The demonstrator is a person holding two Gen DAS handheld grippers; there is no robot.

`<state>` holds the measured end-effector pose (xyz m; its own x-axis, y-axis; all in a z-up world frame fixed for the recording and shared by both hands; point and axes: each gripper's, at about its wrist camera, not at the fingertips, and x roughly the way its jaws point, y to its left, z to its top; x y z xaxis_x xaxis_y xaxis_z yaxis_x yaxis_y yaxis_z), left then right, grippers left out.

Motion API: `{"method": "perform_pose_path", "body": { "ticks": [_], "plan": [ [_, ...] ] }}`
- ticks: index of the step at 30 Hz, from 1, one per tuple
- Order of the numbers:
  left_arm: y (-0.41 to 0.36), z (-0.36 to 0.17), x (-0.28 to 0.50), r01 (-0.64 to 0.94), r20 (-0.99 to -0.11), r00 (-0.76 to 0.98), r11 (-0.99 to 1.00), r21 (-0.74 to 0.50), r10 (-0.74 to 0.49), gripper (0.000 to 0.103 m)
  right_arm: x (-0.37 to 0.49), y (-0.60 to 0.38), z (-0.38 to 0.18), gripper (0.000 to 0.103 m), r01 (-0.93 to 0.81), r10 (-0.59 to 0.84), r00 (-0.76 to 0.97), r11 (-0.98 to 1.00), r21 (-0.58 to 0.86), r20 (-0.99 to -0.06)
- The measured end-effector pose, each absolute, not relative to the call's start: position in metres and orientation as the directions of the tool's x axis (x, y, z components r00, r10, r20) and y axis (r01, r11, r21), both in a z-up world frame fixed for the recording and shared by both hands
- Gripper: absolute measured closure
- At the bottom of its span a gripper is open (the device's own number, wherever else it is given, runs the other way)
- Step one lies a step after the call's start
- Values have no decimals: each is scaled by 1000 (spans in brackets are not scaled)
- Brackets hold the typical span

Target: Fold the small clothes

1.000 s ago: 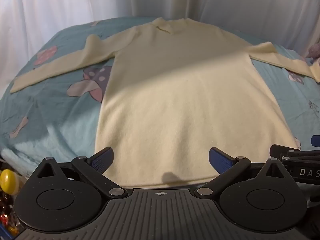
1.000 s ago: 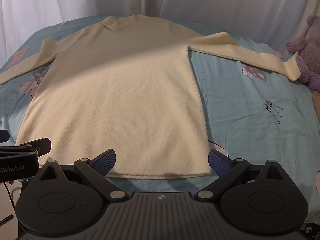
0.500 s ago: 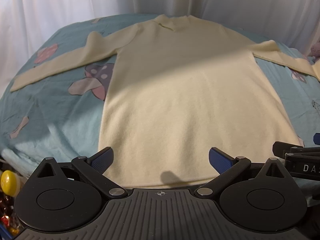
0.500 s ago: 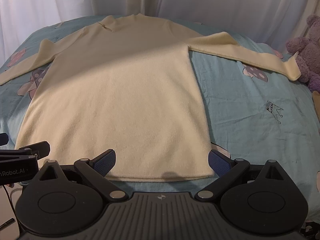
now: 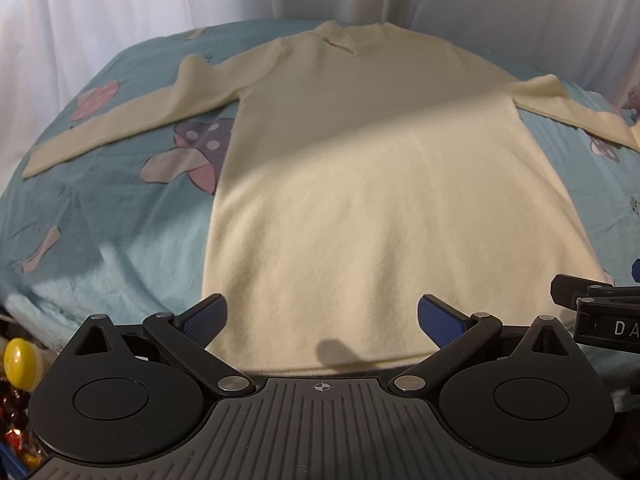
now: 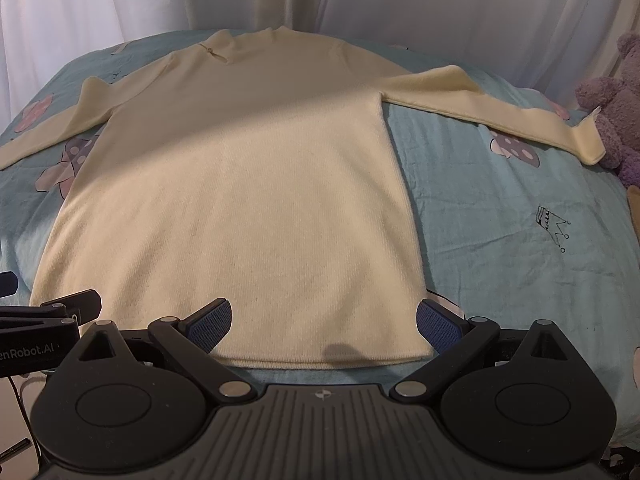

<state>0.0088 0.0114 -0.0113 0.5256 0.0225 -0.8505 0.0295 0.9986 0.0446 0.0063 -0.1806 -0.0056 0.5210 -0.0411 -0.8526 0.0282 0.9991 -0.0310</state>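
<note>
Sweater (image 5: 360, 200) spread flat on the bed (image 5: 100, 220), sleeves out, nothing folded yet. Your left tongs (image 5: 320, 316) and right tongs (image 6: 324, 318) both hover spread wide and empty just short of the hem (image 6: 328, 362). I'd judge the next move is pinching the bottom corners cleanly. Far cuffs run out of frame, and the neck detail is too small to read.

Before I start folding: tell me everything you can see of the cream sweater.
The cream sweater is a long-sleeved, soft-looking knit with a high collar, lying flat and unfolded on the blue printed bedsheet. Both sleeves are spread outward; the right cuff ends beside a purple plush toy. The hem faces both grippers. A shadow crosses the chest. Nothing grips it.
</note>
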Motion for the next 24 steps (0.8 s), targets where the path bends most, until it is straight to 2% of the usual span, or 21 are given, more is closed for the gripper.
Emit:
{"method": "perform_pose_path", "body": {
  "ticks": [24],
  "plan": [
    [9,-12,11,23,-859,510,999,47,29,0,5,-184,-4,4,31,-39,522,999,-27,-852]
  ]
}}
